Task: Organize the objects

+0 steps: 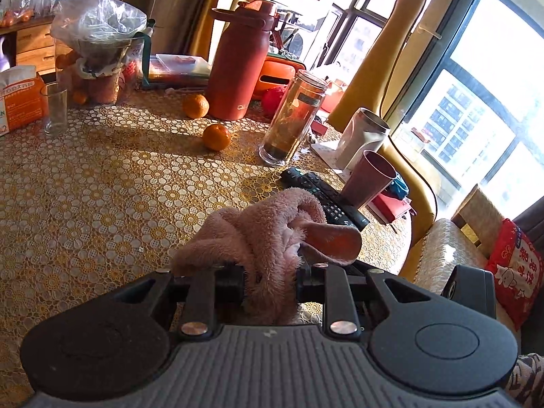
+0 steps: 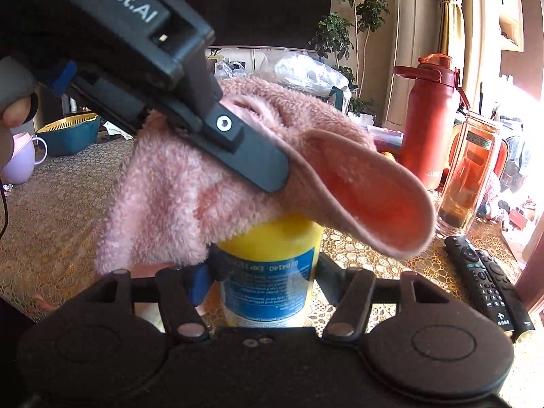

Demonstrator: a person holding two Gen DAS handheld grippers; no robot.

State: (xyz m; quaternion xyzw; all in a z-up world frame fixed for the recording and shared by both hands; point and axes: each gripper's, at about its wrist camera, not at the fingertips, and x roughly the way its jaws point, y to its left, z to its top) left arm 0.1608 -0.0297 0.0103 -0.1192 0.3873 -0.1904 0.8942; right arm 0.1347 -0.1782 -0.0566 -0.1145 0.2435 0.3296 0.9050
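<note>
My left gripper [image 1: 270, 272] is shut on a fluffy pink cloth [image 1: 268, 234], bunched between its fingers above the table. In the right wrist view the same cloth [image 2: 190, 183] drapes over the top of a yellow bottle with a blue label [image 2: 268, 272], and the left gripper's finger [image 2: 251, 159] presses on the cloth from the upper left. My right gripper [image 2: 268, 282] is shut on the bottle's sides and holds it upright over the table.
On the patterned tablecloth [image 1: 102, 187] stand a red flask [image 1: 238, 64], a glass tea bottle [image 1: 292, 119], two oranges [image 1: 217, 136], a drinking glass [image 1: 56, 108], a maroon cup [image 1: 369, 178] and remotes [image 1: 323, 197]. A bagged fruit bowl [image 1: 98, 51] sits at the back left.
</note>
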